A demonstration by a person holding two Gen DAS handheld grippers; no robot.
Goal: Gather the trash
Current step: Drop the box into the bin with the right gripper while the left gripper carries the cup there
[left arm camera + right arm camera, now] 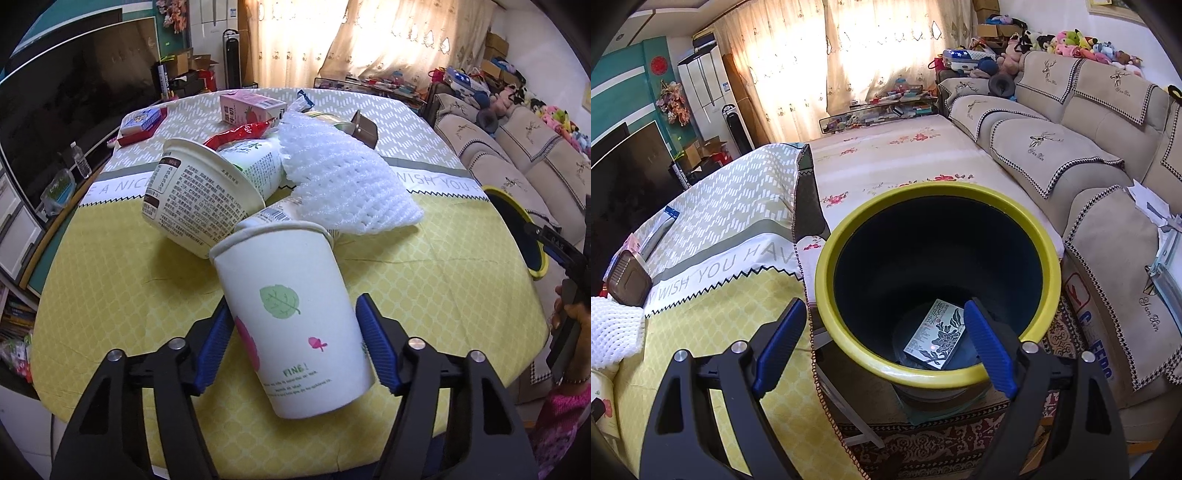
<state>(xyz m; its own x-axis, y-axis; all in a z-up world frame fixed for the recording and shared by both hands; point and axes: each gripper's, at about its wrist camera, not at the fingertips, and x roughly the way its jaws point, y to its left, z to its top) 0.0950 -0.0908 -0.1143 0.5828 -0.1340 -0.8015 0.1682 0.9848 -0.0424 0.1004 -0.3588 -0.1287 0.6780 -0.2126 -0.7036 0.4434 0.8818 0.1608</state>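
Left wrist view, gripper: the left gripper [295, 343] has its blue pads on either side of the paper cup [291, 314]. The left pad looks pressed to the cup wall; the right pad sits at the wall or a sliver off it, so a firm clamp cannot be confirmed.
Left wrist view, cup: it lies tilted with its base toward the camera and its rim up against the trash pile on the yellow tablecloth [424, 280].
Left wrist view, pile: a printed tub [195, 199] on its side, white foam netting [340, 181], a red wrapper [240, 131] and a pink carton [251, 107] lie behind the cup, touching or overlapping one another.
Left wrist view, doing it well: squeeze only lightly, since thin paper probably buckles. Lift straight up before swinging away, so the rim does not drag the tub or netting along.
Right wrist view, gripper: the right gripper [884, 345] is spread wide and carries nothing, poised above the near rim of the yellow-rimmed bin [934, 376].
Right wrist view, bin: it stands just beside the table edge, with one printed box [936, 338] lying at the bottom.
Right wrist view, cup to bin: the bin is off to the cup's right, past the table corner, so the carry is short and sideways.
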